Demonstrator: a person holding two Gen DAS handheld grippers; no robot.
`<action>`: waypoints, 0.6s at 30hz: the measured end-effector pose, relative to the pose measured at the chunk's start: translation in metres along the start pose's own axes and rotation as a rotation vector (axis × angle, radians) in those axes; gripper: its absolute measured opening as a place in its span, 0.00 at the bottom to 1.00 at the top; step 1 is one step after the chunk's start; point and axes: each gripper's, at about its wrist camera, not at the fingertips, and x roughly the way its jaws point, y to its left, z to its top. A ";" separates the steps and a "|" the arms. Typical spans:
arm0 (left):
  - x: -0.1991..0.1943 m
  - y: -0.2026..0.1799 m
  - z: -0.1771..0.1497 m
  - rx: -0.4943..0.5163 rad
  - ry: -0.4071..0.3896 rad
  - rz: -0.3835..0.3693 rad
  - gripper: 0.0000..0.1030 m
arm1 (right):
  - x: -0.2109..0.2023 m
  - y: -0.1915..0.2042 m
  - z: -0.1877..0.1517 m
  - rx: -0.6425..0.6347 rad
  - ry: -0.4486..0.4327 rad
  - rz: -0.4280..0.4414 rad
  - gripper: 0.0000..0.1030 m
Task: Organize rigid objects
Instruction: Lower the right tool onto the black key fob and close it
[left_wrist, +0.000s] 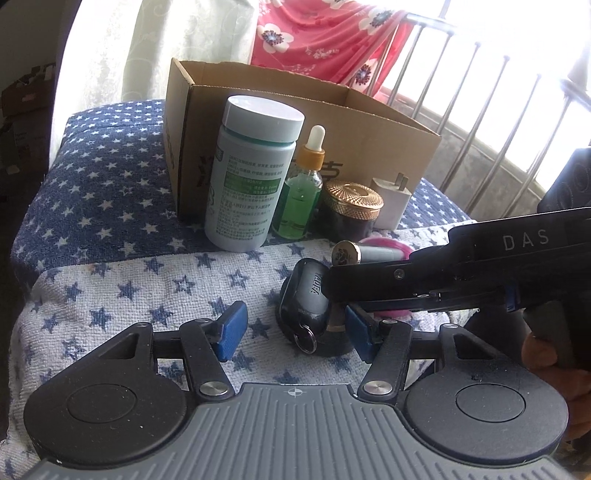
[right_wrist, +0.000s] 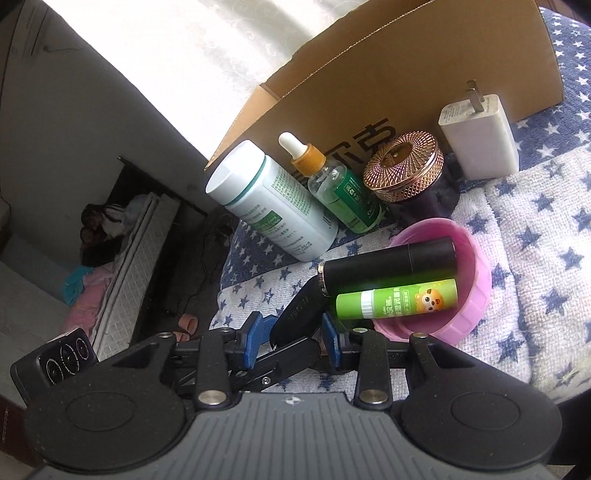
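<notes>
Key fob (left_wrist: 304, 295), black with a split ring, is on the white star-print towel (left_wrist: 110, 288) near its front edge, just beside the pink bowl (right_wrist: 476, 280). Right hand-held gripper (right_wrist: 291, 332) is clamped on the fob, blue pads against both sides. Left hand-held gripper (left_wrist: 297, 332) is apart, straddling the same fob, with its left pad well clear. Behind, in a row along the cardboard box (left_wrist: 369, 122): white pill bottle (left_wrist: 247, 184), green dropper bottle (left_wrist: 299, 199), gold-lidded jar (left_wrist: 351, 206), white charger (left_wrist: 391, 203).
</notes>
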 end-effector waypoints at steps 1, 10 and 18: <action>0.002 0.000 0.000 0.002 0.001 -0.005 0.57 | 0.001 0.001 0.000 0.003 0.000 -0.011 0.37; 0.007 0.002 -0.001 -0.011 -0.029 0.008 0.48 | 0.005 0.001 0.000 0.035 -0.013 -0.061 0.37; 0.006 -0.012 -0.002 0.037 -0.040 0.042 0.30 | 0.010 0.005 -0.004 0.021 -0.040 -0.078 0.35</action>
